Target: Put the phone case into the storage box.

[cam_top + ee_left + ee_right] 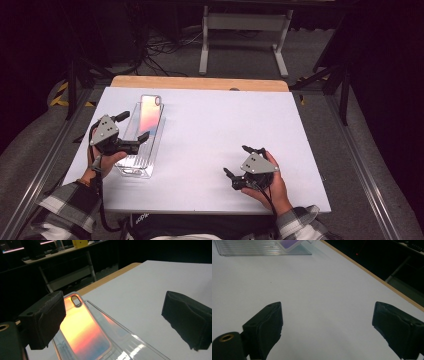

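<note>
Phone case [149, 114] inside clear tray [131, 167]; left gripper [131, 129] wide astride it, right gripper [238, 161] wide

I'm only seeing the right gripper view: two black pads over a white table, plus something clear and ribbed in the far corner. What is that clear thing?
Observer: A clear plastic tray on the table's left side, with an orange-to-blue phone case inside.
Operator: Is anyone near it?
Observer: Yes, the left gripper is over the tray, jaws open on either side of the case.
Operator: Is it holding the case?
Observer: No, its pads are spread wide with the case lying free in the tray.
</note>
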Demonstrator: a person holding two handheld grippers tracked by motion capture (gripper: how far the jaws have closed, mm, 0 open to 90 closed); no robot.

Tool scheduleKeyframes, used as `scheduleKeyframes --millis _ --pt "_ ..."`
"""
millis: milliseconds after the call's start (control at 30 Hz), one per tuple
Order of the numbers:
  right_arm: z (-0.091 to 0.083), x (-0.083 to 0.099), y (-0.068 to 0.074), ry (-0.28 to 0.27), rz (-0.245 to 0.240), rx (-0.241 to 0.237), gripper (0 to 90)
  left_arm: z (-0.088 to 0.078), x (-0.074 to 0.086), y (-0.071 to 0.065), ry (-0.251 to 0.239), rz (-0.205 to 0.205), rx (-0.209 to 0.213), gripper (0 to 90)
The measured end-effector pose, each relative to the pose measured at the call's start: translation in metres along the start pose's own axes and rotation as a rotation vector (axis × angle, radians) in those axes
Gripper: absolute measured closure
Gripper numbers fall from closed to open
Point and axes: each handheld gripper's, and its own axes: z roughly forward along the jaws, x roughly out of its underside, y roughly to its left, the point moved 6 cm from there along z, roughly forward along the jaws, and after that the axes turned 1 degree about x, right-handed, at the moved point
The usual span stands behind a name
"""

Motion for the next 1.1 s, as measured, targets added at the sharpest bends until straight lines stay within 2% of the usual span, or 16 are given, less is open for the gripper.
scheduleKeyframes --millis 267,367,500,733,800,1100 --pt "0.000 0.000 0.000 -0.003 0.001 -0.002 10.4 -0.005 -0.001 -0.003 -0.012 0.000 -0.005 3.6" --pt "0.000 0.000 0.000 -0.004 -0.001 -0.002 10.4 -0.006 -0.002 -0.005 -0.020 -0.006 0.004 3.6" --pt "-0.001 -0.001 0.000 -0.007 0.001 -0.002 10.4 -0.005 -0.003 -0.010 -0.017 0.013 0.014 3.5" --pt "0.000 -0.001 0.001 -0.004 -0.002 -0.005 10.4 -0.005 -0.006 -0.014 -0.038 -0.002 0.041 4.1" --pt "0.000 -0.001 0.001 -0.004 -0.002 -0.006 10.4 -0.005 -0.006 -0.015 -0.035 0.009 0.041 4.0" --pt "0.000 -0.001 0.001 -0.004 -0.004 -0.005 10.5 -0.005 -0.008 -0.020 -0.040 0.008 0.060 4.1"
